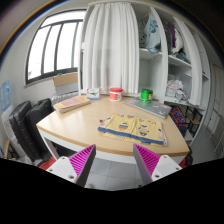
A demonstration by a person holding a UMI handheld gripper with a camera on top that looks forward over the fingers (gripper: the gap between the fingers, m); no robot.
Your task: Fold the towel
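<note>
A yellow and blue patterned towel (132, 125) lies spread flat on the wooden table (85, 128), near its right end. My gripper (113, 162) is well back from the table, above the grey tiled floor, with the towel far beyond the fingers. The two fingers with magenta pads (80, 158) stand wide apart with only floor showing between them. The gripper is open and empty.
On the table's far side stand a pink-lidded tub (116, 94), a green cup (146, 95), a small container (93, 93) and a flat tray (72, 102). A dark chair (28, 125) is left of the table. White shelves (165, 50) and a curtained window (55, 45) are behind.
</note>
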